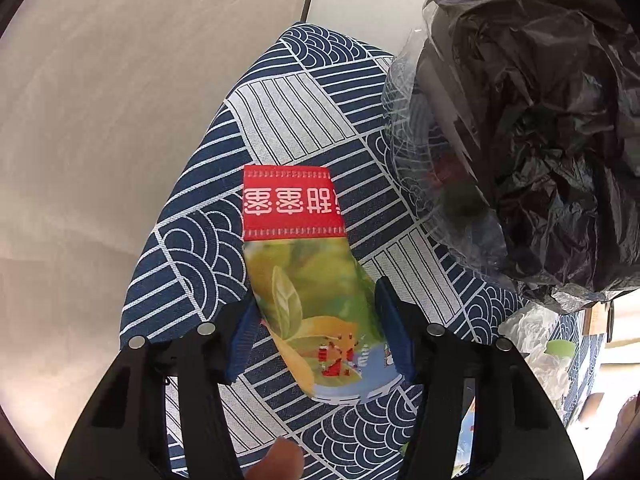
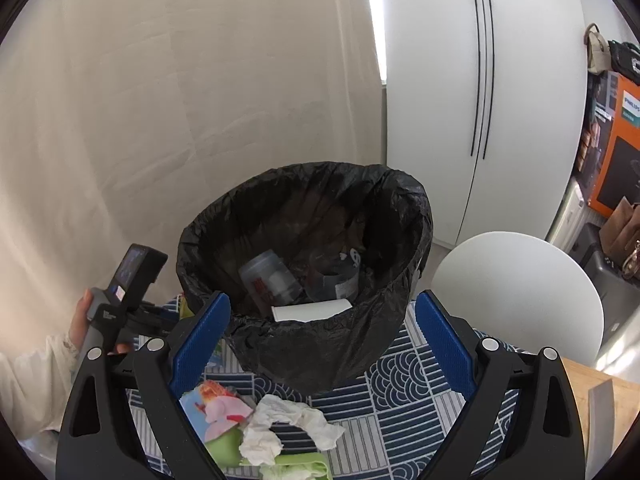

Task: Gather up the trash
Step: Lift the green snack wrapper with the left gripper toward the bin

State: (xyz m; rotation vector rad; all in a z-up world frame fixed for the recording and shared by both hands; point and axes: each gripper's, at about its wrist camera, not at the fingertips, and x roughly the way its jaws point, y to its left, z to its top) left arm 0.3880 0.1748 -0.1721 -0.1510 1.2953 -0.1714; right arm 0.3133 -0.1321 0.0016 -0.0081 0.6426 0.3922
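Note:
A green and yellow snack wrapper with a red end band [image 1: 308, 272] lies on the blue patterned tablecloth [image 1: 288, 112]. My left gripper [image 1: 316, 320] is open with its blue pads [image 1: 394, 328] on either side of the wrapper, close to its edges. The bin with a black liner [image 2: 308, 264] stands on the cloth and holds bottles and white paper; it also shows at the right of the left wrist view [image 1: 532, 128]. My right gripper [image 2: 320, 344] is open and empty in front of the bin. A crumpled white tissue [image 2: 284, 424] and a colourful wrapper [image 2: 216, 412] lie below it.
A white chair [image 2: 520, 300] stands right of the table. A white cabinet [image 2: 480, 100] and stacked boxes [image 2: 612, 140] are behind. A cream curtain [image 2: 160, 120] hangs at the left. A green item [image 2: 296, 464] lies near the tissue. The left hand-held gripper's handle [image 2: 124, 292] is left of the bin.

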